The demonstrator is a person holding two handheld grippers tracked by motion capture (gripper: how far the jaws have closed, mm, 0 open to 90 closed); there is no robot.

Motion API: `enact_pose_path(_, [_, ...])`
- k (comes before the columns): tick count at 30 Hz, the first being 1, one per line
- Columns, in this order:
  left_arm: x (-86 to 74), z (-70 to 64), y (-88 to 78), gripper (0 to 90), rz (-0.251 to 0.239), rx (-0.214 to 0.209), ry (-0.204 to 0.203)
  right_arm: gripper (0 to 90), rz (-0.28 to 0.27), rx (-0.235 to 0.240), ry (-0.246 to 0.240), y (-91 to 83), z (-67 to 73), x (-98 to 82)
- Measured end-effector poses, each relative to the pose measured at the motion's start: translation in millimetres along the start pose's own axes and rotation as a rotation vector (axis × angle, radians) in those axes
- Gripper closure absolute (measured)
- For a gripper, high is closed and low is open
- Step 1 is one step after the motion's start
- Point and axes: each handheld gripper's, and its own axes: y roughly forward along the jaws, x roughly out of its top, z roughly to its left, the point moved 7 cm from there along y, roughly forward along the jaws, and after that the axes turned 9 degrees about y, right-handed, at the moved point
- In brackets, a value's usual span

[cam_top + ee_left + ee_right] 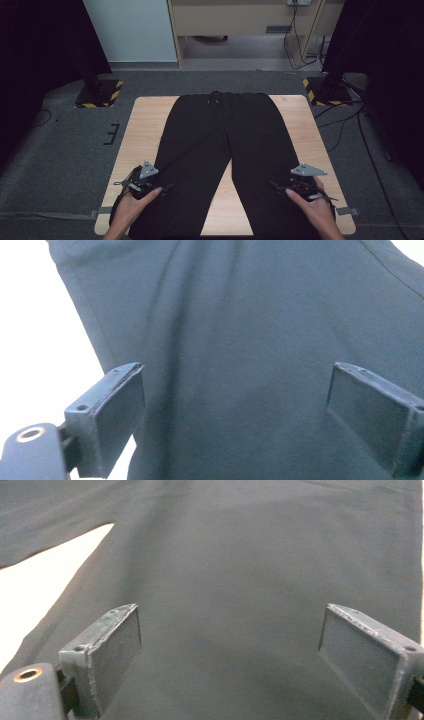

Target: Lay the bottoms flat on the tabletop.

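Grey carpet surrounds a light wood tabletop, with a cabinet and cables at the back and two black stands on hazard-striped bases off the far corners. We see black trousers laid flat on the tabletop, waistband and drawstring at the far edge, legs splayed toward us with a wedge of bare wood between them. Left hand holds the left gripper at the outer edge of the left leg, near its hem; right hand holds the right gripper over the right leg, near its outer edge. In the left gripper view, the left gripper has jaws spread wide with nothing between them, dark fabric directly ahead and bright tabletop to the left. In the right gripper view, the right gripper likewise has jaws wide apart and empty, fabric ahead, and the gap between the legs showing as a pale wedge at left. We cannot tell whether either gripper touches the cloth.
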Motion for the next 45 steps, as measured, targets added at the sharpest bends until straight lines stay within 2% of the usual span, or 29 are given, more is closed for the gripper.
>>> enact_pose_path(4, [-4.5, 18.6, -2.3, 6.3, 0.004, 0.023, -0.041, 10.4, 0.01, -0.048, 0.016, 0.9, -24.8, 3.7])
enact_pose_path(10, [-15.9, 49.2, -6.5, 5.8, 0.023, 0.08, -0.068, 13.6, 0.017, -0.117, 0.072, 0.0, -63.5, 0.2])
enact_pose_path(12, [-19.1, 58.2, -7.8, 5.9, 0.028, 0.096, -0.086, 14.4, 0.011, -0.147, 0.072, -0.2, -76.6, 0.0])
enact_pose_path(17, [-22.9, 67.1, -9.4, 5.9, 0.03, 0.113, -0.103, 16.3, 0.006, -0.185, 0.107, -5.1, -97.0, 1.0])
enact_pose_path(19, [-21.9, 66.0, -7.7, 6.0, 0.022, 0.105, -0.107, 21.9, 0.009, -0.176, 0.119, -5.3, -99.7, 1.8])
enact_pose_path(21, [-18.7, 62.1, -3.1, 6.0, 0.013, 0.098, -0.105, 22.9, 0.019, -0.169, 0.123, -3.4, -99.6, 2.7])
enact_pose_path(25, [-10.3, 48.5, 13.1, 6.2, 0.029, 0.08, -0.075, 27.4, 0.027, -0.129, 0.088, 8.0, -90.9, 5.6])
enact_pose_path(28, [-1.3, 38.3, 25.7, 6.2, 0.027, 0.07, -0.063, 29.6, 0.036, -0.142, 0.076, 19.2, -87.7, 6.6])
enact_pose_path(30, [0.6, 32.1, 33.8, 6.2, 0.031, 0.059, -0.062, 29.2, 0.041, -0.172, 0.053, 24.7, -88.2, 4.5])
enact_pose_path(33, [-1.2, 24.3, 43.2, 6.3, 0.036, 0.043, -0.061, 34.8, 0.05, -0.171, 0.039, 23.5, -87.4, 4.7])
enact_pose_path(34, [-1.3, 22.8, 44.0, 5.3, 0.024, 0.045, -0.068, 37.6, 0.05, -0.179, 0.041, 22.3, -87.1, 4.4])
enact_pose_path(38, [-3.1, 19.2, 42.1, 5.8, 0.011, 0.049, -0.072, 38.3, 0.034, -0.177, 0.048, 18.1, -91.4, 1.1])
enact_pose_path(42, [-3.4, 9.4, 39.1, 5.8, 0.014, 0.026, -0.051, 38.1, 0.024, -0.196, 0.07, 13.7, -100.9, -0.2])
enact_pose_path(43, [-2.4, 9.7, 37.3, 6.0, 0.023, 0.028, -0.034, 36.9, 0.022, -0.19, 0.066, 13.0, -101.5, -0.7])
enact_pose_path(45, [3.6, 18.5, 31.3, 5.8, -0.003, 0.05, -0.03, 25.9, 0.011, -0.166, 0.092, 11.5, -103.3, -0.3])
